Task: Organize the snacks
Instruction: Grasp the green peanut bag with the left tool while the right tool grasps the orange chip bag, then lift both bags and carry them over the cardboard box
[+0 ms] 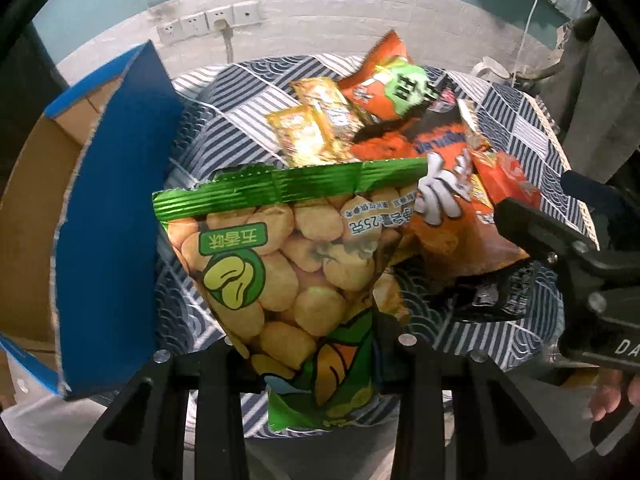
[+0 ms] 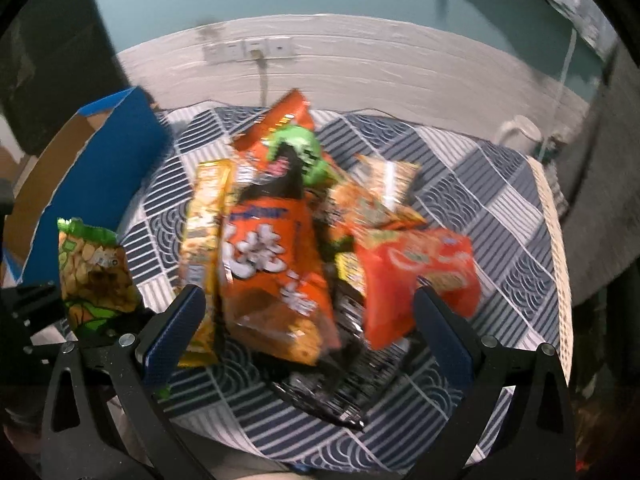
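We've got the left gripper [image 1: 320,360] clamped on the lower end of the green bean-snack bag [image 1: 288,264], which hangs clear of the table, just beside the blue cardboard box [image 1: 116,200]. Our right gripper [image 2: 308,328] hovers with its jaws spread wide and nothing between the pads, right over the heap of snack packets: a big orange bag [image 2: 272,264] in the middle, a yellow packet [image 2: 204,240] alongside, a red packet [image 2: 416,276] opposite, all on the blue-and-white patterned tablecloth [image 2: 500,216].
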Action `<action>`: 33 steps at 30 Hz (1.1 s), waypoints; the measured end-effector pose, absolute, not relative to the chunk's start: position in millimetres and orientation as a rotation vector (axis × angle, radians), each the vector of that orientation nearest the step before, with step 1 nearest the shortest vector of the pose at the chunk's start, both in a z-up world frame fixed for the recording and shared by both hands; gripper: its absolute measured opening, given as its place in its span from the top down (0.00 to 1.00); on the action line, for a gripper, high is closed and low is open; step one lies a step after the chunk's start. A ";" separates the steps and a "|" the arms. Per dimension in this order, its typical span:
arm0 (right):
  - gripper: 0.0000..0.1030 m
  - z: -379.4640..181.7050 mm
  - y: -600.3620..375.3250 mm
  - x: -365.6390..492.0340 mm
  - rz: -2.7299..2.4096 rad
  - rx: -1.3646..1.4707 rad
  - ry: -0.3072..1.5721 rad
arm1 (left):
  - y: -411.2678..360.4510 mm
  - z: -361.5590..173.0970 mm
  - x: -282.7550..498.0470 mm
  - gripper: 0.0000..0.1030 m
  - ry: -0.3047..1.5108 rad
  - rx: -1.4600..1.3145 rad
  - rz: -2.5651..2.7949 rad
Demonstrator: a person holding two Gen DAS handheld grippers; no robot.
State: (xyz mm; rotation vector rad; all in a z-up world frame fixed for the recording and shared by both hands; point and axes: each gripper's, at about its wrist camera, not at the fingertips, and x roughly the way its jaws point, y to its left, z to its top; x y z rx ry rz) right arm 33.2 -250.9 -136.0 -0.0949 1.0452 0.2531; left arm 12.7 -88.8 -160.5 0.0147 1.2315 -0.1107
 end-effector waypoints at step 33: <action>0.52 -181.7 -209.3 62.1 0.231 -0.174 1.147 | -54.0 -174.7 44.2 0.65 1.203 0.100 -0.018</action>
